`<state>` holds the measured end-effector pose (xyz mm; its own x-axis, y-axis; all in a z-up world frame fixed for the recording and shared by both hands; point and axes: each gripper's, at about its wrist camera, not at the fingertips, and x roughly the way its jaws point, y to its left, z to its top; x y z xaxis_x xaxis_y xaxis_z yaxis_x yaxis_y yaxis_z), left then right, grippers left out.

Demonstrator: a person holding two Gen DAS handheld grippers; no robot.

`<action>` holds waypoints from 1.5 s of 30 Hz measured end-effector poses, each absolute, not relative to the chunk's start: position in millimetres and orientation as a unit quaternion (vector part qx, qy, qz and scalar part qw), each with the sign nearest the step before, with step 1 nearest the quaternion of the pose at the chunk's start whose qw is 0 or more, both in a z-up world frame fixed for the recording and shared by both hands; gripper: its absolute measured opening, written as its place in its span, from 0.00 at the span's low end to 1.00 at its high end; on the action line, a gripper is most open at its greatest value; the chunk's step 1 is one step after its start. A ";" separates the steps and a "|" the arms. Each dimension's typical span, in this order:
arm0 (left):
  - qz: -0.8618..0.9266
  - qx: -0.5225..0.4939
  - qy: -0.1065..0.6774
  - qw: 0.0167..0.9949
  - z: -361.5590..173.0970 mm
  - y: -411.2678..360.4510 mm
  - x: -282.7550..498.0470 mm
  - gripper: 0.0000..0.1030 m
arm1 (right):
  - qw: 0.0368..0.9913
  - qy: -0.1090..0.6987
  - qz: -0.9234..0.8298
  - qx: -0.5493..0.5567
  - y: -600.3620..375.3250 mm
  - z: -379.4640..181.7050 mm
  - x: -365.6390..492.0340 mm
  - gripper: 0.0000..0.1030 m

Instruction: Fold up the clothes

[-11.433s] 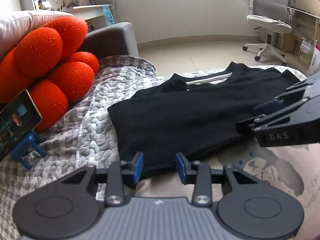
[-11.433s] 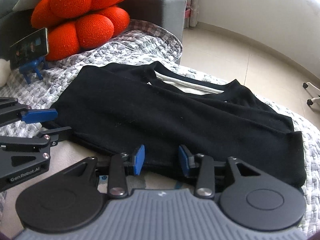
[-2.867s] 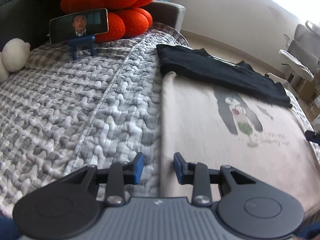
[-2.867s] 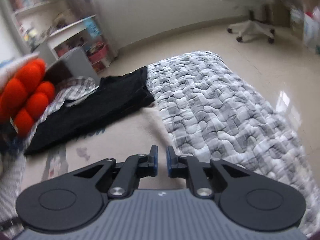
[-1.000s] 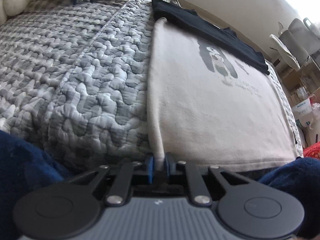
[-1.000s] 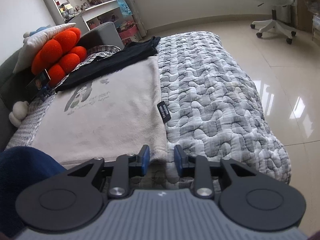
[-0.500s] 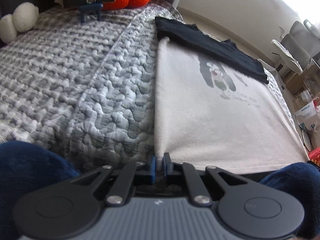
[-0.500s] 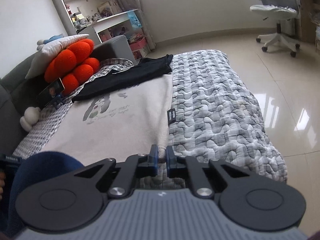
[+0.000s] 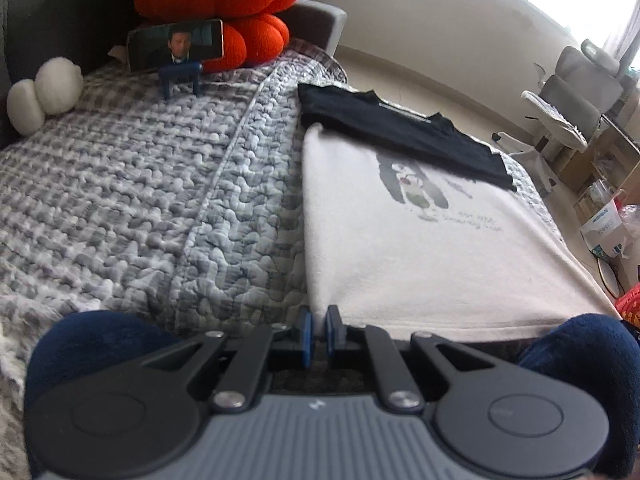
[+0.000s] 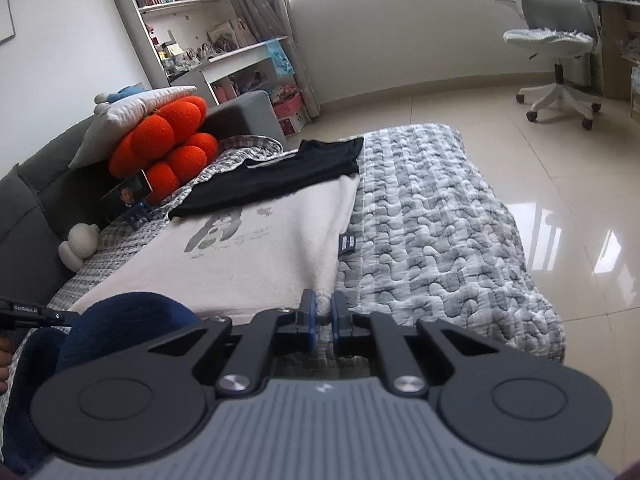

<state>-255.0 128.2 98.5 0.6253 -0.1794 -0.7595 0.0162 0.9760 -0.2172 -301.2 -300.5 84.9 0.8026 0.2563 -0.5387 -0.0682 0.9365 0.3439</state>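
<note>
A cream shirt (image 9: 420, 248) with a printed figure is spread flat on the quilt (image 9: 140, 200) of the bed. Its near left corner is pinched between the closed fingers of the left gripper (image 9: 317, 334). Its near right corner is clamped between the fingers of the right gripper (image 10: 323, 320), which are nearly together. A folded black shirt (image 9: 400, 136) lies across the far edge of the cream one. An orange cushion (image 10: 168, 148) and a phone (image 9: 176, 44) are seen beyond.
</note>
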 end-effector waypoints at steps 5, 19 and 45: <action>-0.053 -0.086 0.436 0.894 97.0 124.7 -246.6 0.07 | 0.932 0.315 0.077 0.160 -300.2 80.4 -297.4 0.09; -0.026 -0.117 0.488 0.864 90.0 132.1 -155.4 0.07 | 0.911 0.348 0.063 0.210 -301.9 79.5 -202.1 0.10; -0.014 -0.149 0.474 0.868 86.5 167.4 -66.8 0.24 | 0.887 0.369 0.001 0.276 -336.4 55.1 -118.9 0.17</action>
<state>-66.8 167.4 86.5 0.5502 -0.1657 -0.8184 -0.1177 0.9549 -0.2725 -118.9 -336.4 55.1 0.7274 0.2055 -0.6547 0.2027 0.8472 0.4911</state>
